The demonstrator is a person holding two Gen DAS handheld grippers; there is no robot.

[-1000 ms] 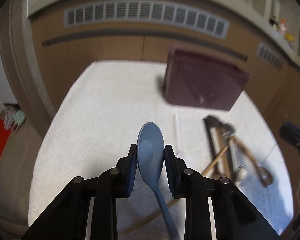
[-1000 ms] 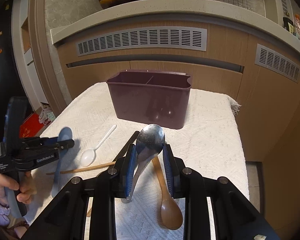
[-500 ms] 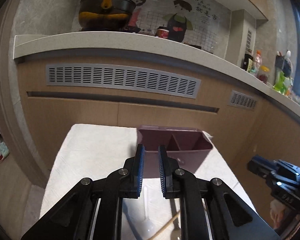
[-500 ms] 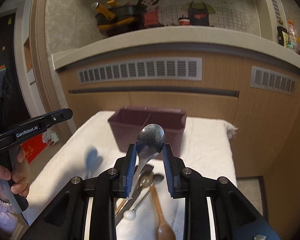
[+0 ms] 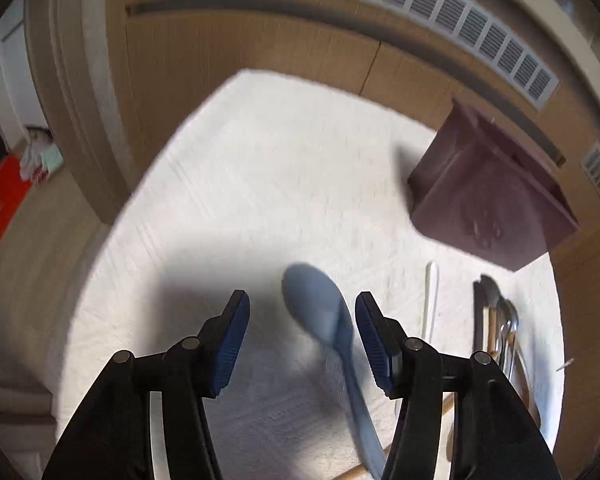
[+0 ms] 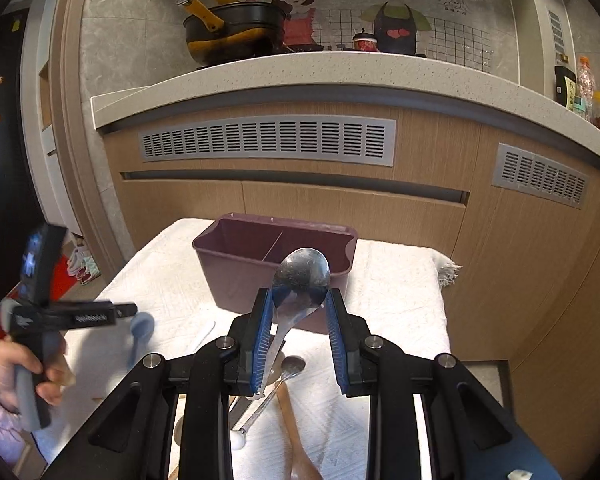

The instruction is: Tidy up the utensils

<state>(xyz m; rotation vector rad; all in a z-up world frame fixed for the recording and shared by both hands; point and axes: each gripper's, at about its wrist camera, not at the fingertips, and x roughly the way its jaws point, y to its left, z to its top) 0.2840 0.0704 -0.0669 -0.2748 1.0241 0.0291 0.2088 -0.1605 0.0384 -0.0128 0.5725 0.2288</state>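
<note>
A large metal spoon (image 6: pixel 300 286) is pinched between the blue pads of the right gripper (image 6: pixel 298 330), its bowl standing up above the fingertips and its handle slanting down to the near left between them. Beyond it a dark purple bin (image 6: pixel 274 264), divided into two compartments, is seen at the far middle of a table covered by a white cloth (image 6: pixel 400 300); the bin is set in front of a wooden cabinet (image 6: pixel 340 208). The jaws of the left gripper (image 5: pixel 302 328) are spread wide. A blue spoon (image 5: pixel 324 324), blurred, is seen between them, nearer the right pad; whether it is touched by that pad cannot be told. In the left wrist view the bin (image 5: pixel 488 196) is found at the far right of the cloth (image 5: pixel 260 184). To the right of the blue spoon a white plastic spoon (image 5: pixel 430 304) lies on the cloth, and further right a cluster of utensils is gathered. In the right wrist view a small long-handled spoon (image 6: pixel 278 392) and a wooden spoon (image 6: pixel 296 436) are seen on the cloth below the right gripper, and the left gripper (image 6: pixel 128 312) is seen at the left, held in a hand (image 6: pixel 24 372).
</note>
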